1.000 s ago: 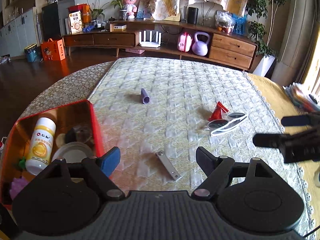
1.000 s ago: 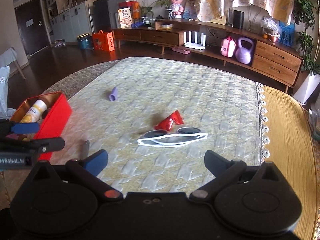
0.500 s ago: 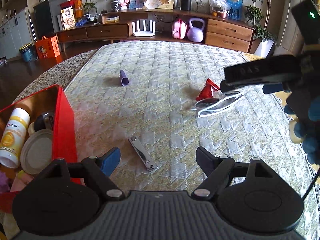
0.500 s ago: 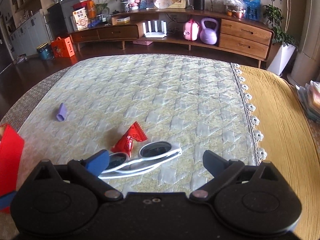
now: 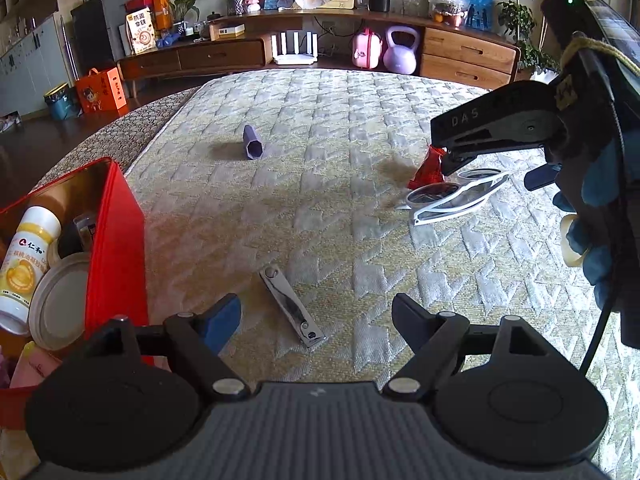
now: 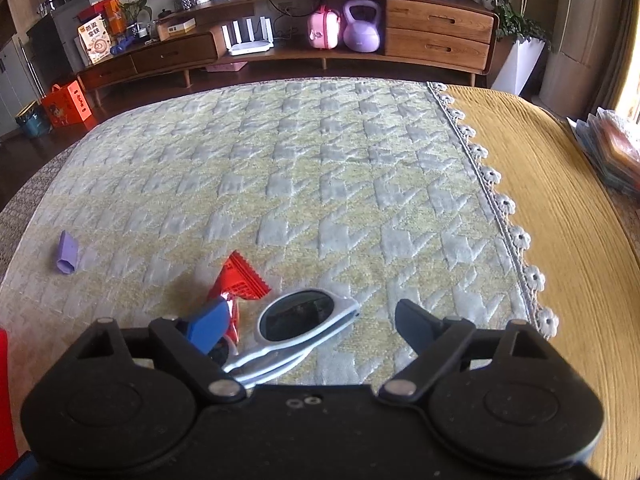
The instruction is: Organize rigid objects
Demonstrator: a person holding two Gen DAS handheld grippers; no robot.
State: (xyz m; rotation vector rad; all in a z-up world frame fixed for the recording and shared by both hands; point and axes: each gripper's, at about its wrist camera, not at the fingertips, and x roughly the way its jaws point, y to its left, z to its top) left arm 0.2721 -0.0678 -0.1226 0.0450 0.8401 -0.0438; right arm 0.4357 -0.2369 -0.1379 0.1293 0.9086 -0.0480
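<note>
White-framed sunglasses [image 6: 304, 320] lie on the quilted cloth, right under my open right gripper [image 6: 310, 322]; they also show in the left wrist view [image 5: 456, 196]. A red wrapper [image 6: 240, 284] lies against them by the left finger. My open left gripper [image 5: 316, 318] hovers over a metal nail clipper [image 5: 291, 307]. A purple tube [image 5: 252, 143] lies farther back. A red box [image 5: 116, 240] at the left holds a white bottle [image 5: 24, 264] and a round lid [image 5: 60, 308].
The quilted cloth [image 6: 320, 184] ends in a lace edge [image 6: 508, 208]; yellow cloth [image 6: 560, 200] covers the table to the right. A stack of packets [image 6: 612, 152] sits at the far right. A wooden sideboard [image 5: 468, 56] stands behind the table.
My right gripper moved forward and down over the sunglasses, which now lie between its fingers. My left gripper shifted closer to the nail clipper, now between its fingers.
</note>
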